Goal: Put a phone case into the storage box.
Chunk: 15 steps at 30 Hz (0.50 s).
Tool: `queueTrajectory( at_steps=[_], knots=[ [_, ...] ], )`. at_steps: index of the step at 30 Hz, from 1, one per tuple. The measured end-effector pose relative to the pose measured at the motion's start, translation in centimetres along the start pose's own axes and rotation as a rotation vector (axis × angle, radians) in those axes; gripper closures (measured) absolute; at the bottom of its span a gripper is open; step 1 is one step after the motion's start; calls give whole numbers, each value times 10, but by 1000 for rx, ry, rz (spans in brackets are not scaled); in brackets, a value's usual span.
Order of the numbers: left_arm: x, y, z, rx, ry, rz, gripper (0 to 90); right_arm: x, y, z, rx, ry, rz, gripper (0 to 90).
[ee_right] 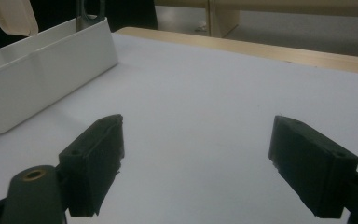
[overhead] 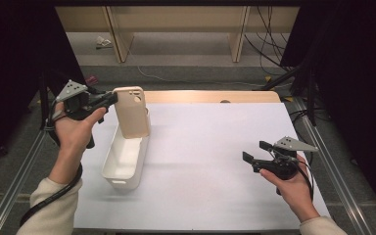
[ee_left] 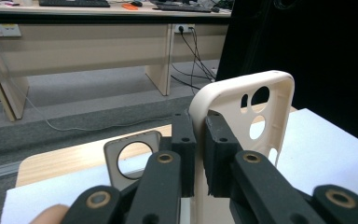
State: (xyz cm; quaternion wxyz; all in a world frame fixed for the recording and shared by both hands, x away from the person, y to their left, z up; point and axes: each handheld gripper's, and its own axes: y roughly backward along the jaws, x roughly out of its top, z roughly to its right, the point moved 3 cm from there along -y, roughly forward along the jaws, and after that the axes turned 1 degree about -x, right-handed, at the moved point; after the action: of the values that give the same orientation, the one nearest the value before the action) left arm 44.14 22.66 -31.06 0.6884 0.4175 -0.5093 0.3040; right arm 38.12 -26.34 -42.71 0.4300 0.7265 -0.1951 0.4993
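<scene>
A cream phone case hangs upright over the far end of a white rectangular bin. My left gripper is shut on its upper left edge. In the left gripper view the two black pads pinch the rim of the cream case, whose camera holes face me. A grey phone case stands behind the jaws, in the bin. My right gripper hovers over the right side of the white table mat, open with nothing between its fingers.
The bin lies left of centre, long side running away from me. The wooden table edge shows beyond the mat. Benches and cables stand on the floor behind. Metal rails run along both table sides.
</scene>
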Motion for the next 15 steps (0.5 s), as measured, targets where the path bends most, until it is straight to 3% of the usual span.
queueTrajectory(
  at_steps=[15],
  knots=[
    [0,2,-10,31,-19,-5,840,0,0,0,-1,0,-1,189]
  ],
)
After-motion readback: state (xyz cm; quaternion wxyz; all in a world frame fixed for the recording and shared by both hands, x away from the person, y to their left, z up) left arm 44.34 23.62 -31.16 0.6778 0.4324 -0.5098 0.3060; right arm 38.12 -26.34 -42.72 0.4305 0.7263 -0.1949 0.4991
